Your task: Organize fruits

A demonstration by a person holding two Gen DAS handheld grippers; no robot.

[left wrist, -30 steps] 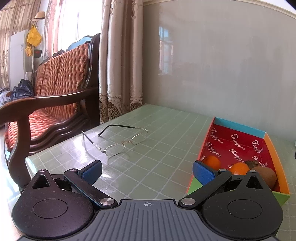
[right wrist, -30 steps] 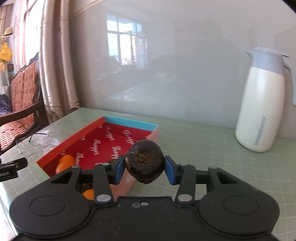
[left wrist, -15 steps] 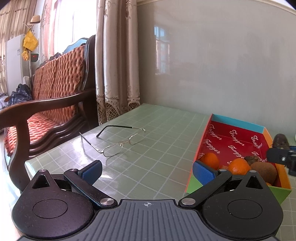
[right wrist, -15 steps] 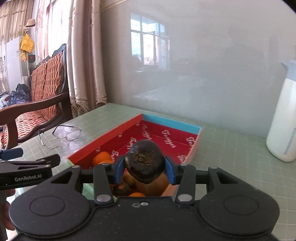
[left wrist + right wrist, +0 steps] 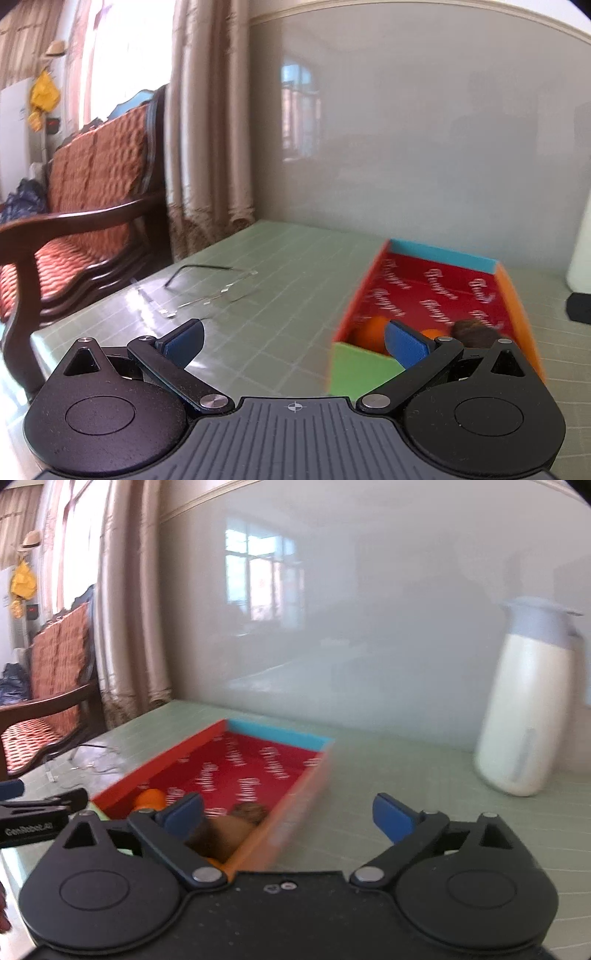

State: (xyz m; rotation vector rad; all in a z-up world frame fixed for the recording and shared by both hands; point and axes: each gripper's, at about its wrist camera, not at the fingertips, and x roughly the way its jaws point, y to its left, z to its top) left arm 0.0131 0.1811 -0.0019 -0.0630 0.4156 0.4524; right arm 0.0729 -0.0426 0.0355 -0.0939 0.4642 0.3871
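Observation:
A red-lined box (image 5: 258, 768) with blue, orange and green walls lies on the green table. At its near end sit an orange fruit (image 5: 149, 798), a dark round fruit (image 5: 249, 812) and a brown fruit (image 5: 218, 836). My right gripper (image 5: 288, 814) hovers over the box's near right wall; its jaws are opening, with nothing held between the blue pads. In the left wrist view the box (image 5: 436, 291) shows an orange fruit (image 5: 373, 326) and a dark fruit (image 5: 474, 330). My left gripper (image 5: 293, 338) stands open and empty just left of the box.
A pair of glasses (image 5: 199, 291) lies on the table left of the box. A white thermos jug (image 5: 524, 709) stands at the right by the wall. A wooden chair (image 5: 74, 221) with a red cushion sits past the table's left edge.
The right gripper has opened wide and let go of the dark round fruit, which now lies in the box. Both views have shifted slightly; the left gripper stays open.

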